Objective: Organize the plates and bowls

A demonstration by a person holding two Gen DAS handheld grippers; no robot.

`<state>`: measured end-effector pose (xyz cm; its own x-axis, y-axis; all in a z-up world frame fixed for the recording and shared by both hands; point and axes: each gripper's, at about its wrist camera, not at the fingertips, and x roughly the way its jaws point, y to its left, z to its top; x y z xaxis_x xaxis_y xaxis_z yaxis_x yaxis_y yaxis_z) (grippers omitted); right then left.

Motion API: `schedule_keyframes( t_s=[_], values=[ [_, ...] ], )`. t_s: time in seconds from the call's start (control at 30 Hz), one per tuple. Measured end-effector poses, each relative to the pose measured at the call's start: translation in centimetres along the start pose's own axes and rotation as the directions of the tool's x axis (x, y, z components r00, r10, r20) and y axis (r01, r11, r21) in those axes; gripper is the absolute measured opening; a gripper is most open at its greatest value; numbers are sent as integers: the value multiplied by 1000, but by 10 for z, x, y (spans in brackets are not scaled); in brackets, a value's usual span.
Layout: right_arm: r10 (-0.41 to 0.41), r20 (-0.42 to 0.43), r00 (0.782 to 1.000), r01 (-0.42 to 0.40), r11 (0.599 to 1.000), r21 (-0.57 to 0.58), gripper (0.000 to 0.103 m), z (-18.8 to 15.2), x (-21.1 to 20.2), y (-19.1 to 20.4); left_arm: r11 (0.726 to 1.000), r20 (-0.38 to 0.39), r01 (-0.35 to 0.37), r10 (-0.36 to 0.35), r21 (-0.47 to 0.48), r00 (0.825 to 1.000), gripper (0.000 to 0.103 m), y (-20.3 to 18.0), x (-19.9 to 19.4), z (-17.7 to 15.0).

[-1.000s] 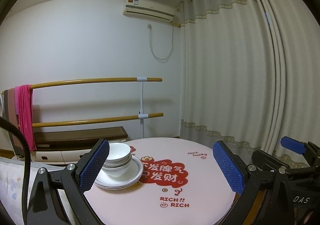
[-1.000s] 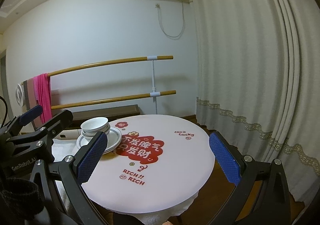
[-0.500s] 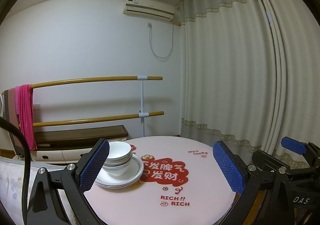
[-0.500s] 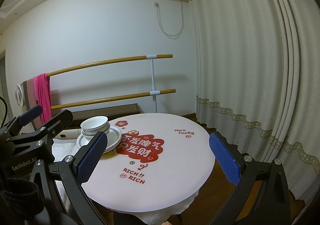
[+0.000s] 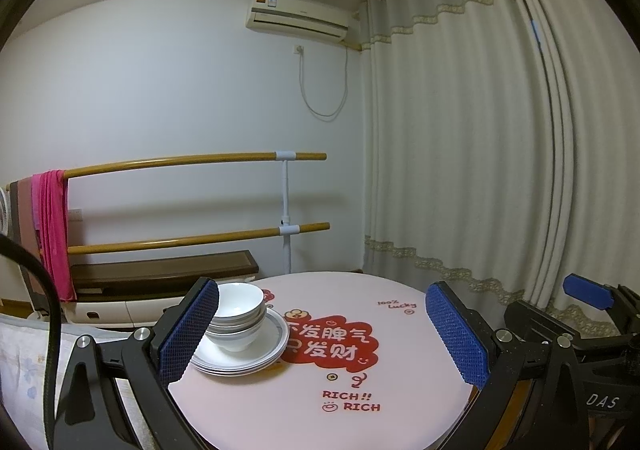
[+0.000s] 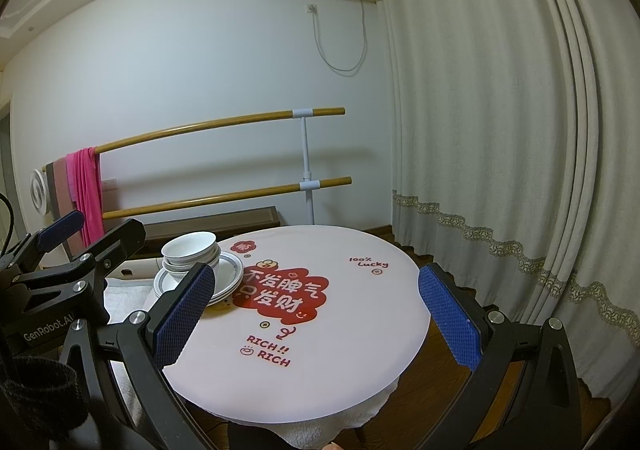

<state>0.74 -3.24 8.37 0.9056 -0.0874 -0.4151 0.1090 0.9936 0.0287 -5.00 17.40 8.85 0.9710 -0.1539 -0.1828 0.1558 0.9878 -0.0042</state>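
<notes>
White bowls sit nested on a stack of grey-rimmed white plates at the left of a round pink table. My left gripper is open, held back from the table's near edge, its left pad overlapping the plates in view. My right gripper is open too, above the near edge with nothing between its fingers. The left gripper's body shows at the left of the right wrist view, and the right gripper's body at the right of the left wrist view.
A red sticker with writing covers the table's middle. Behind stand two wooden ballet bars with a pink cloth, a dark bench and a white wall. Long curtains hang on the right. Wooden floor lies beyond the table.
Both views have shifted only slightly; the table and dishes sit a little lower and nearer in the frames. Both grippers stay open and the dishes have not moved.
</notes>
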Motion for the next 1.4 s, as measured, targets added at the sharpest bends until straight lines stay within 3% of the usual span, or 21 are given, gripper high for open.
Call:
schedule_keyframes(
  t_s=[1.4],
  values=[
    [-1,11,1000,1,1000,-4,103,-5,-4,4,1000,8,-17,17,-1,1000,102,-6,-1,-1]
  ],
)
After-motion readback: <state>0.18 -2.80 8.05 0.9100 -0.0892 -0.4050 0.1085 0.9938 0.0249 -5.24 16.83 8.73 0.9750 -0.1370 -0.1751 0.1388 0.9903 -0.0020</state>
